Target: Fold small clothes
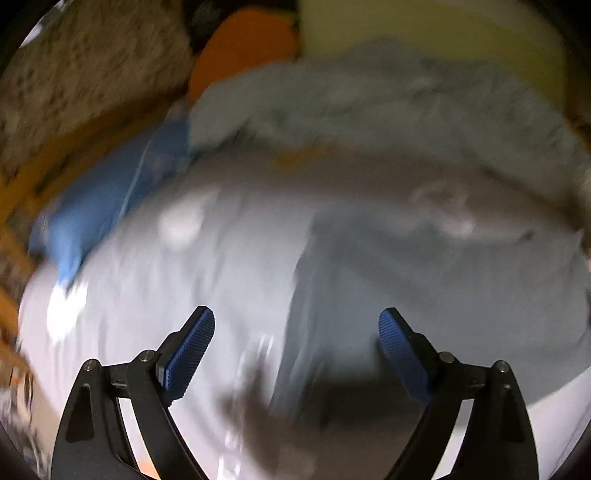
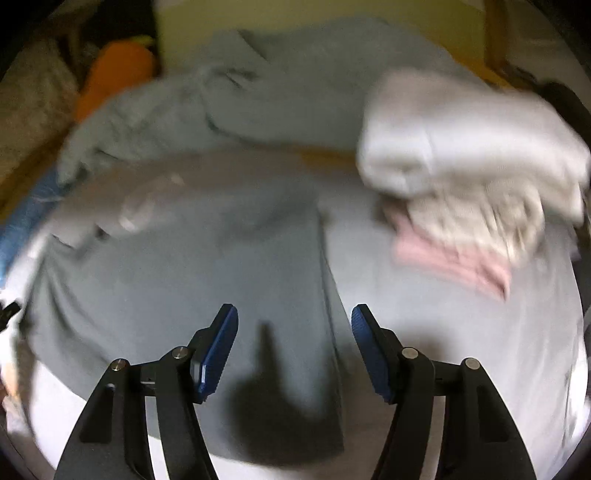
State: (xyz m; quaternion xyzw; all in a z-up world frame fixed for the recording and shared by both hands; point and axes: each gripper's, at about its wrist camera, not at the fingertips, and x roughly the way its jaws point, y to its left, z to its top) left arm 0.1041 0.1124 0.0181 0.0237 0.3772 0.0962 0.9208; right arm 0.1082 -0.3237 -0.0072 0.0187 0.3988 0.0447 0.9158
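Below the left gripper (image 1: pixel 296 326) and right gripper (image 2: pixel 294 325) — both spread, empty — lies a grey garment (image 2: pixel 177 280); folded clothes (image 2: pixel 472 177) ahead-right.

Bedsheet (image 2: pixel 461 332), pale, spread wide = landmark. Rumpled grey-blue duvet (image 2: pixel 295 81) bunched along sheet's far edge. Orange cushion (image 2: pixel 114 77) beyond duvet, far-left of sheet. Speckled beige surface (image 1: pixel 85 74) left of cushion. Yellow wall (image 2: pixel 184 33) behind duvet. Wooden frame (image 2: pixel 495 33) at sheet's far-right corner. All blurred.
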